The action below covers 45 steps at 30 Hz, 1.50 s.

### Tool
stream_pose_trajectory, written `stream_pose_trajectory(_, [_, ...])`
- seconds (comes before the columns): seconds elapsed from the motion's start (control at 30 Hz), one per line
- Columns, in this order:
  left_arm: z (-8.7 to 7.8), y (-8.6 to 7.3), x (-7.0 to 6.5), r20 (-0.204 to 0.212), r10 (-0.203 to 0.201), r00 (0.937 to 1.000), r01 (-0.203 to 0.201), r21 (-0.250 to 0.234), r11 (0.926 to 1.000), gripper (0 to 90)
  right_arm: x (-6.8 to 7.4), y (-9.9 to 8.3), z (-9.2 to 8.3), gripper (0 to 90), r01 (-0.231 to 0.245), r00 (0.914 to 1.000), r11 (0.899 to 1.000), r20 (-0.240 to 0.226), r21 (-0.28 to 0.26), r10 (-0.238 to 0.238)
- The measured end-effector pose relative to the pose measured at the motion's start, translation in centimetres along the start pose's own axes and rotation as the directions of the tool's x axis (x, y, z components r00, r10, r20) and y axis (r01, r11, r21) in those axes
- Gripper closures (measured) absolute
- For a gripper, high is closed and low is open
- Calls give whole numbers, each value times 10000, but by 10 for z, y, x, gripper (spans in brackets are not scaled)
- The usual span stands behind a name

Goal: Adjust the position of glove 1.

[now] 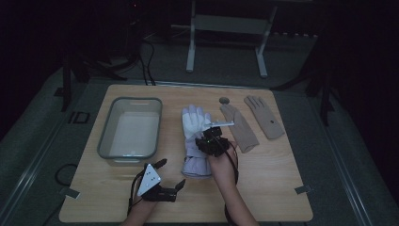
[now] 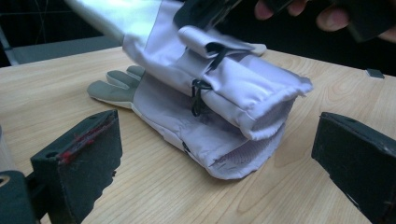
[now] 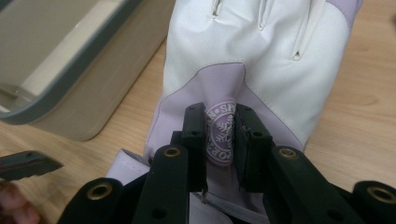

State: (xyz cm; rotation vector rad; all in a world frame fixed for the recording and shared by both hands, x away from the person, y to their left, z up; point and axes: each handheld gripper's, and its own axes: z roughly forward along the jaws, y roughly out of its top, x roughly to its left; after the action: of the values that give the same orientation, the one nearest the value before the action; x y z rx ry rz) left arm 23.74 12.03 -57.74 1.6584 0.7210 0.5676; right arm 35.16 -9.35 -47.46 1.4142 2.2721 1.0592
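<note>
White glove — pinched between right jaws

Bare tabletop right of my right tongs, easy pass. Bin walls off the left; tan gloves crowd the far right; left tongs flank the white glove's cuff.

My high view looks forward and down over the whole bench from well above both hand-held grippers. My left gripper view sits low, facing level across the bench at the white glove close ahead. My right gripper view looks steeply down, very near that same glove, which all three views share.
</note>
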Motion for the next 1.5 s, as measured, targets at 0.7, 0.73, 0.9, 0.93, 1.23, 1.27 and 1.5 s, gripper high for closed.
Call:
stream_pose_trajectory(0.7, [0, 0, 0, 34, 9, 10000, -9, 23, 10000, 21, -26, -14, 39, 732, -623, 9963, 9968, 616, 496, 592])
stream_pose_trajectory(0.73, [0, 0, 0, 37, 8, 10000, -8, 24, 10000, 21, -29, -14, 38, 731, -602, 9962, 9970, 665, 477, 570])
stream_pose_trajectory(0.9, [0, 0, 0, 8, -24, 10000, 24, 45, 10000, 21, -33, -14, 37, 683, -542, 9974, 9968, 510, 581, 513])
stream_pose_trajectory(0.93, [0, 0, 0, 9, -27, 10000, 27, 44, 10000, 21, -32, -13, 36, 663, -558, 9975, 9967, 474, 584, 530])
stream_pose_trajectory(1.23, [0, 0, 1, -18, -42, 10000, 42, 51, 10000, 21, -36, -3, 16, 483, -85, 9994, 9995, -327, 306, 95])
stream_pose_trajectory(1.27, [0, 0, 0, -1, -25, 10000, 25, 82, 10000, 21, -37, -3, 15, 474, -50, 9994, 9996, -352, 290, 60])
stream_pose_trajectory(1.5, [3, 1, 2, -67, -346, 9994, 348, 338, 9988, 21, -51, 5, -12, 181, 163, 9944, 9965, -1031, -822, -248])
